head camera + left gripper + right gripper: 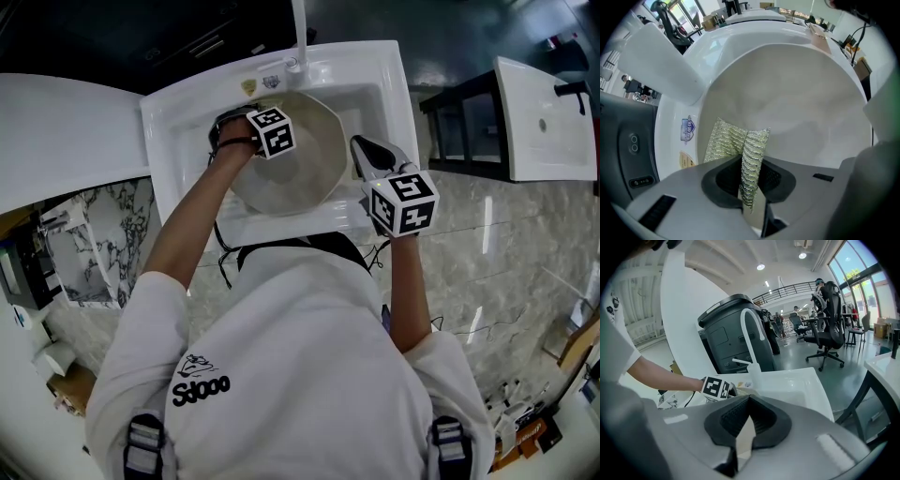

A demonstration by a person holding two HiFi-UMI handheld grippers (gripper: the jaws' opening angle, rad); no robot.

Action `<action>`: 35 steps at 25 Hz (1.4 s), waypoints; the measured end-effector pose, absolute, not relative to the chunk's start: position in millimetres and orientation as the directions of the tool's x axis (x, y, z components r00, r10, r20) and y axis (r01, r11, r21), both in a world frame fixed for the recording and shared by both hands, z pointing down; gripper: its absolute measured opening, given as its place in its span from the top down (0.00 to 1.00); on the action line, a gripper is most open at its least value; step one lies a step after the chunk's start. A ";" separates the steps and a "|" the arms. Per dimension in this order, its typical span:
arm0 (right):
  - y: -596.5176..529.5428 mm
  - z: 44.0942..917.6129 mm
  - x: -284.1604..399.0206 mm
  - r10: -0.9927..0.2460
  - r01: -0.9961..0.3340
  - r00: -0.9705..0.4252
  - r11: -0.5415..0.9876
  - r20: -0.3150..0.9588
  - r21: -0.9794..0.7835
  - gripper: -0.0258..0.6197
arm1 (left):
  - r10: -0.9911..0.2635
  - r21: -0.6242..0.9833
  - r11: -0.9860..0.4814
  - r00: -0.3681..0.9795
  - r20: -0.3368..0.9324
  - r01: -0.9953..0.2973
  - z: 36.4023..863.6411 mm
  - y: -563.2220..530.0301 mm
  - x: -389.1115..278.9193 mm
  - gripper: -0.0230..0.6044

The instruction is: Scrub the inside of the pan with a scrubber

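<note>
Holding the scrubber: the left gripper (751, 180) is pinching the scrubber (736, 140), its jaws pressing together on the folded metallic mesh. I judge this is so the pad is not slipping while it is rubbing.
Scrubber's heading: its long axis is running along the jaws. One end is sitting deep between the pads, and the free end is pointing straight ahead of the tips and fanning a little to their left.
Pan's place: the pan (797, 103) is lying directly ahead of and below the left jaws, with its pale inside facing them. The scrubber's free end is sitting at the inner wall, though I cannot tell whether it is touching.
Right gripper: the right gripper (743, 427) is standing at the pan's far rim, across from the left tool. Its jaws are drawing close on a pale sliver that looks like the pan's edge, probably bracing the pan against the push.
Sink: the sink (375, 75) is cradling the pan beneath both tools, with the faucet (299, 28) rising beyond the left gripper's tips.
Step in hand: the scrubbing appears to be under way, with the inside looking mostly pale and clean.
</note>
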State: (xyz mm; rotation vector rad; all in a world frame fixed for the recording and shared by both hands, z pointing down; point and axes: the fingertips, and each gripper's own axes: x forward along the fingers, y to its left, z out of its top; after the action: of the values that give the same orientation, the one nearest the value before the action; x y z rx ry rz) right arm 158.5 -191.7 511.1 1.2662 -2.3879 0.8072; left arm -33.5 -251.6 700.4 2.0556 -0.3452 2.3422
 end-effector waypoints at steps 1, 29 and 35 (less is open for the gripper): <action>-190.9 512.0 160.4 -0.651 -0.832 -0.554 0.445 0.519 -0.331 0.94 | -0.147 -0.166 -0.974 -0.130 0.981 -0.152 700.8 -253.4 -30.3 0.87; -180.2 512.9 169.0 -0.644 -0.844 -0.536 0.431 0.546 -0.320 0.94 | -0.030 0.055 -0.939 0.241 0.970 -0.339 716.1 -233.7 78.9 0.86; -172.3 511.6 148.0 -0.643 -0.840 -0.541 0.445 0.542 -0.311 0.94 | 0.028 0.202 -0.906 0.424 0.905 -0.372 711.6 -211.8 93.8 0.86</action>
State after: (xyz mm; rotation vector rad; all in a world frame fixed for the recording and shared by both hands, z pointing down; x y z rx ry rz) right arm 148.0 -172.3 511.6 1.2629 -2.3562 0.7965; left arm 93.8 -211.8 711.6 2.3110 -0.2941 1.4799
